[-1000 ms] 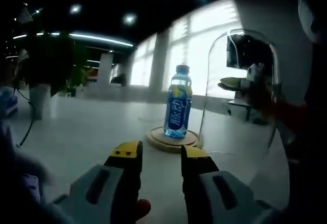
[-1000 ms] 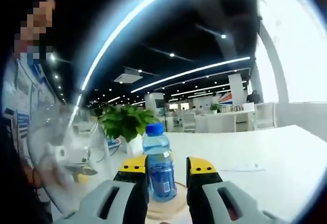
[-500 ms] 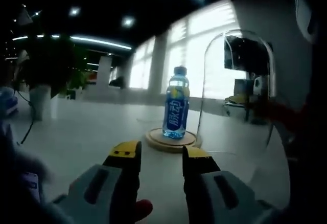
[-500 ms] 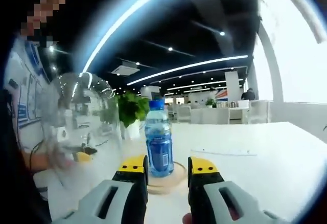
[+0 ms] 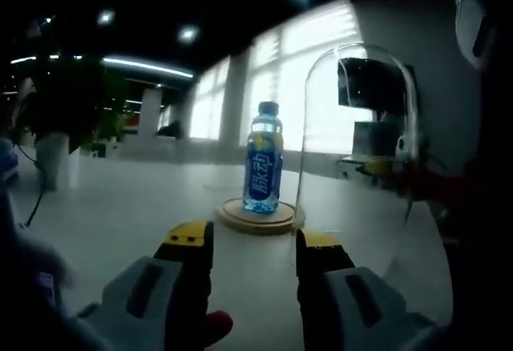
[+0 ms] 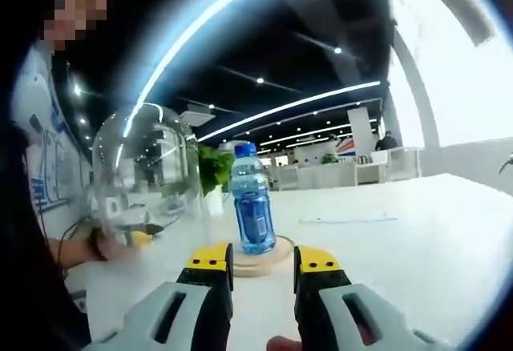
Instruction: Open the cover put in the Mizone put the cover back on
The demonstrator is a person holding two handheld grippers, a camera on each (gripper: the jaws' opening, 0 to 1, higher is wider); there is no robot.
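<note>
So here's where we're at: the Mizone bottle (image 5: 263, 159) is standing upright on the round wooden base (image 5: 255, 215), out in the open on the white counter (image 5: 120, 207). From the right gripper view we see the same bottle (image 6: 252, 203) on the base (image 6: 260, 260), blue cap on top, blue label facing us.

The cover (image 5: 357, 151), a clear glass dome, is off the base. In the left gripper view it sits just right of the bottle, its near edge beside the base rim, and we can't tell if it's resting on the counter or lifted a bit. In the right gripper view the cover (image 6: 148, 179) is left of the bottle, with a person's hand (image 6: 100, 247) low behind the glass, next to something yellow. What's actually gripping the dome we can't make out through the glass.

Our left claw (image 5: 247, 243) is parted with nothing between the yellow tips, low over the counter and short of the base. Our right claw (image 6: 263, 259) is the same deal: tips apart, nothing held, the base and bottle sitting right beyond the gap.

A potted plant (image 5: 68, 114) stands far off to the left on the counter in the left gripper view, and green leaves (image 6: 212, 171) peek out between dome and bottle in the other one.
</note>
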